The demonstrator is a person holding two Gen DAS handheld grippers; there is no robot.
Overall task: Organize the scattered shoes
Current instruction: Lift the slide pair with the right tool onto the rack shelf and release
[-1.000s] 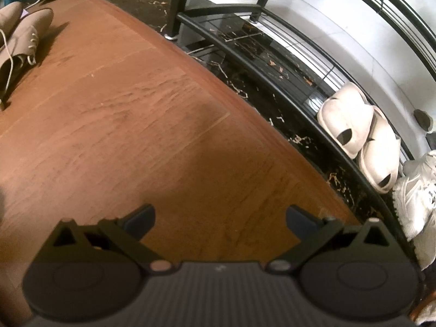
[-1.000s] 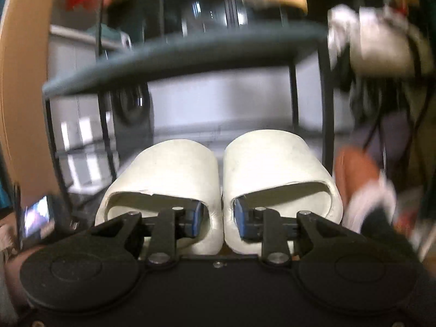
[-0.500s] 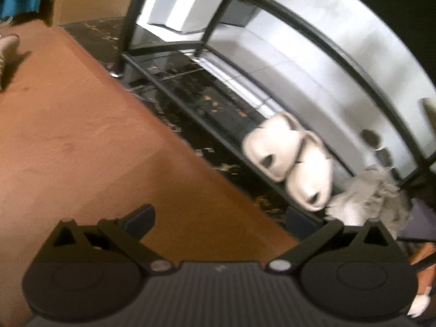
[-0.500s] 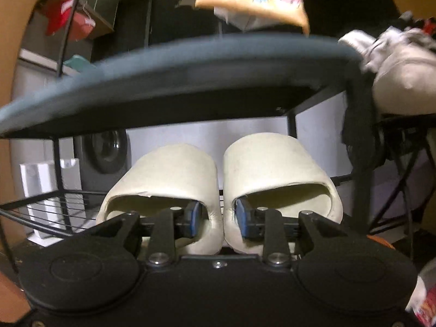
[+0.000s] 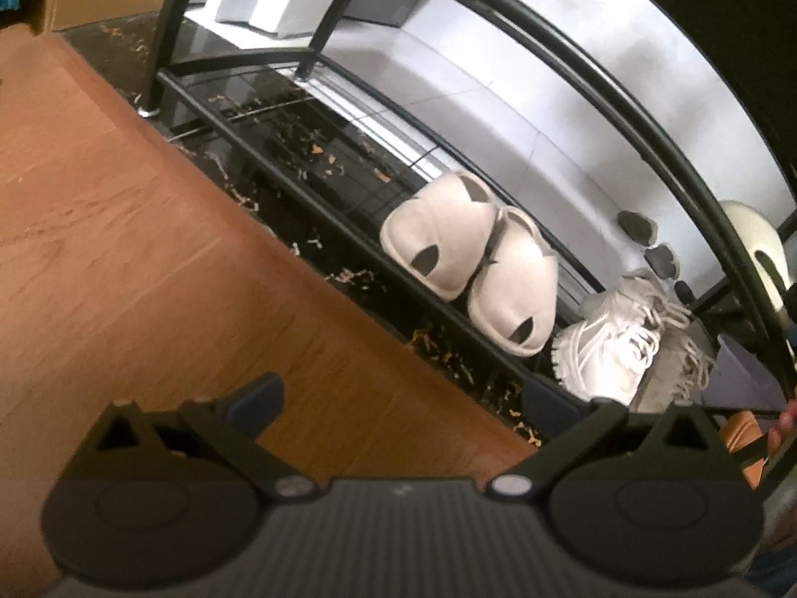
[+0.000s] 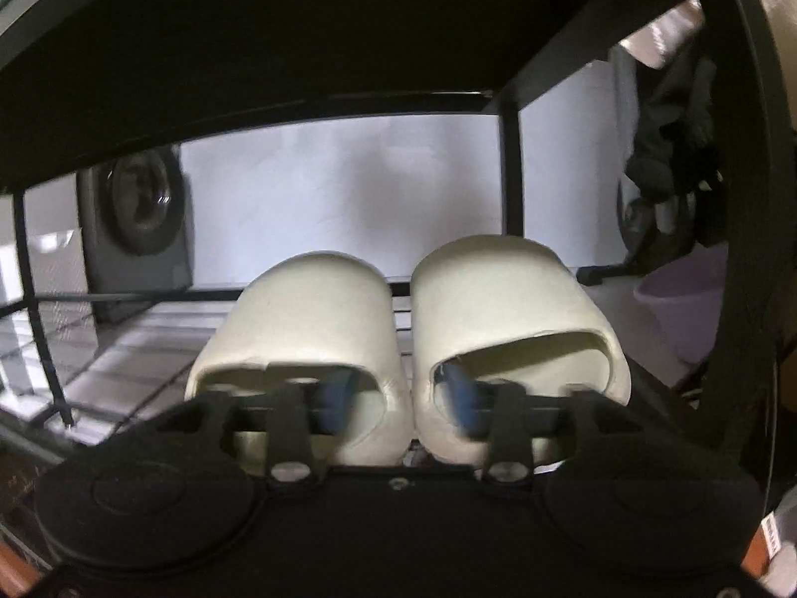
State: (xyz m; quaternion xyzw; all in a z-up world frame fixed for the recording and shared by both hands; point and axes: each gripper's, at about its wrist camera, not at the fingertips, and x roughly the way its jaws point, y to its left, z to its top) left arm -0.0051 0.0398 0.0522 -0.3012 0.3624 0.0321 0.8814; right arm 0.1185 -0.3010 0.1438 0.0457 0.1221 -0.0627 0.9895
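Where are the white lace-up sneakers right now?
In the left wrist view, the white sneakers sit at the right on the lower shelf of the black shoe rack, immediately right of the cream slippers.

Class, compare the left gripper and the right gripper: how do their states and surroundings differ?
The left gripper is open and empty; the right gripper pinches the pair of cream slippers, one finger inside each. The left gripper hovers over the wooden floor outside the shoe rack; the right gripper points into the rack, under a shelf. Both have black bodies and blue pads.
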